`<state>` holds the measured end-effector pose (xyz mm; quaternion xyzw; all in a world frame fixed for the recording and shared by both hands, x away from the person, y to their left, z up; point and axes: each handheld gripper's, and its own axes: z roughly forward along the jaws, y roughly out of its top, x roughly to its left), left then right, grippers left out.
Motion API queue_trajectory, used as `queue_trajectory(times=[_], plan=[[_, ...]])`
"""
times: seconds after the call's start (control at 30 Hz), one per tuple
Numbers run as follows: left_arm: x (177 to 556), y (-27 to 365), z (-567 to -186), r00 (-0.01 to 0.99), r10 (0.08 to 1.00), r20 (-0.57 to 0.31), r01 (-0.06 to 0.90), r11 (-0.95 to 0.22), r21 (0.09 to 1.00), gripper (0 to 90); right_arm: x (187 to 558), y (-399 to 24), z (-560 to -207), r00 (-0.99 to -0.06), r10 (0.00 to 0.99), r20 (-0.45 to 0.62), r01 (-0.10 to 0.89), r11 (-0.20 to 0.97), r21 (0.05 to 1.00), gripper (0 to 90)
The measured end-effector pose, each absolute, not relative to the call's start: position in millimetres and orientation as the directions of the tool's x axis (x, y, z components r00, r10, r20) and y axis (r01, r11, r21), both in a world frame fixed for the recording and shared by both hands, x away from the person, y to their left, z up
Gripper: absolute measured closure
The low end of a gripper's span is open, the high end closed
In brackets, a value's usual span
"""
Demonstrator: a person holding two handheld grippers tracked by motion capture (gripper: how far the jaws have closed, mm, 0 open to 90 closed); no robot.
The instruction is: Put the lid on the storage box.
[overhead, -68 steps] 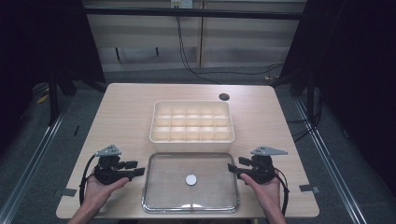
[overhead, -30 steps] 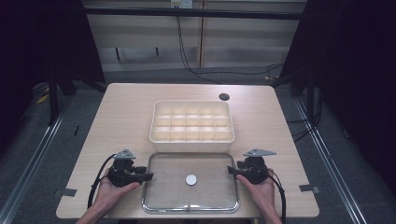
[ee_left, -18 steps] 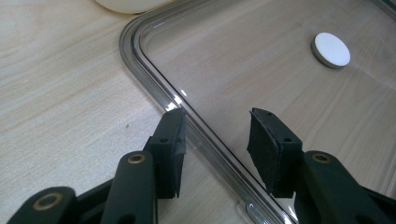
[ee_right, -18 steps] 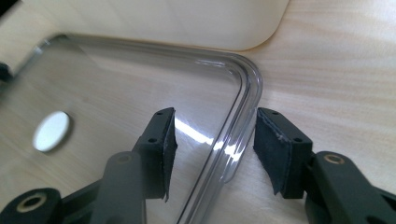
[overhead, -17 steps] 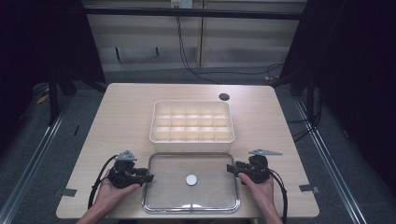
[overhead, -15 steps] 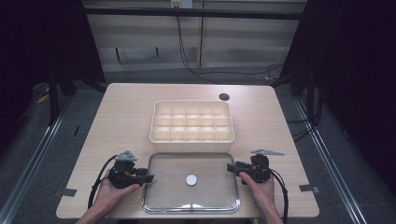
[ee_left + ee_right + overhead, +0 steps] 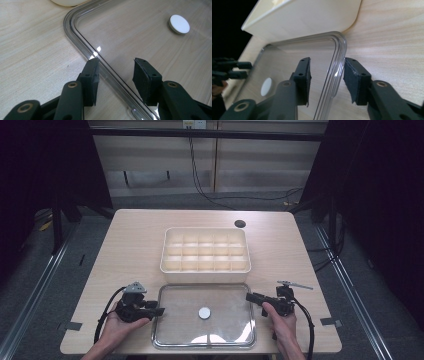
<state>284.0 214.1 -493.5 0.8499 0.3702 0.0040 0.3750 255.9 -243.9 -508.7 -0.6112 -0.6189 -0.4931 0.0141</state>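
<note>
Clear lid [image 7: 220, 332] with white round knob [image 7: 204, 312], cream compartment box [image 7: 205, 251], pale woodgrain table [image 7: 130, 245].

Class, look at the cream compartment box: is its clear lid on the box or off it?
Off. The clear lid lies flat on the table in front of the cream compartment box, whose compartments show uncovered and empty.

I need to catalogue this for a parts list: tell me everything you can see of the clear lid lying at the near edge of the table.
The clear lid is a see-through plastic rectangle with rounded corners, a ridged rim and a white round knob at its middle. It lies flat on the wooden table, just in front of the cream divided box. The left tool and right tool each straddle a side rim, pads not yet pressing.
</note>
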Motion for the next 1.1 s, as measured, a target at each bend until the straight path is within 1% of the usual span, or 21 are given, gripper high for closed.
queue_trajectory(times=[0.07, 0.17, 0.2, 0.23, 0.3, 0.37, 0.4, 0.53, 0.73, 0.87, 0.93, 1.03, 1.1], plan=[[285, 215, -493, 0.727, 0.631, -0.272, 0.627, -0.447, 0.638, 55.3, 254, -246, -507, -0.253, 0.727, 0.639, 0.762, -0.257, 0.594, 60.1], [284, 215, -493, 0.726, 0.632, -0.271, 0.627, -0.447, 0.639, 55.3, 254, -246, -506, -0.256, 0.712, 0.654, 0.766, -0.263, 0.586, 61.2], [284, 215, -494, 0.727, 0.629, -0.275, 0.627, -0.445, 0.64, 55.3, 254, -245, -507, -0.266, 0.696, 0.666, 0.772, -0.259, 0.58, 65.0], [284, 214, -494, 0.727, 0.63, -0.274, 0.626, -0.445, 0.64, 55.2, 254, -242, -508, -0.281, 0.678, 0.679, 0.778, -0.254, 0.575, 63.8], [284, 213, -494, 0.731, 0.625, -0.275, 0.624, -0.448, 0.64, 55.3, 254, -239, -504, -0.294, 0.685, 0.667, 0.772, -0.242, 0.588, 64.8], [284, 212, -494, 0.733, 0.618, -0.283, 0.624, -0.448, 0.64, 55.2, 255, -241, -497, -0.315, 0.689, 0.652, 0.753, -0.237, 0.614, 67.6], [284, 212, -494, 0.734, 0.618, -0.282, 0.623, -0.448, 0.641, 55.2, 255, -243, -496, -0.327, 0.673, 0.664, 0.752, -0.241, 0.614, 67.7], [285, 213, -494, 0.73, 0.623, -0.281, 0.626, -0.443, 0.641, 55.1, 255, -241, -499, -0.339, 0.683, 0.647, 0.769, -0.196, 0.609, 66.4], [287, 215, -495, 0.724, 0.629, -0.285, 0.629, -0.432, 0.646, 54.7, 258, -240, -502, -0.376, 0.645, 0.665, 0.782, -0.163, 0.601, 65.4], [287, 216, -495, 0.723, 0.628, -0.287, 0.631, -0.433, 0.644, 53.8, 257, -237, -500, -0.385, 0.64, 0.665, 0.779, -0.162, 0.606, 68.1], [287, 215, -494, 0.72, 0.628, -0.295, 0.636, -0.427, 0.643, 50.9, 257, -238, -499, -0.389, 0.634, 0.668, 0.772, -0.171, 0.612, 69.0], [287, 215, -494, 0.717, 0.636, -0.286, 0.634, -0.424, 0.647, 43.4, 256, -239, -498, -0.393, 0.636, 0.664, 0.771, -0.166, 0.615, 69.9], [287, 216, -495, 0.712, 0.639, -0.291, 0.638, -0.417, 0.647, 41.3, 255, -238, -497, -0.399, 0.633, 0.663, 0.767, -0.165, 0.62, 70.2]])
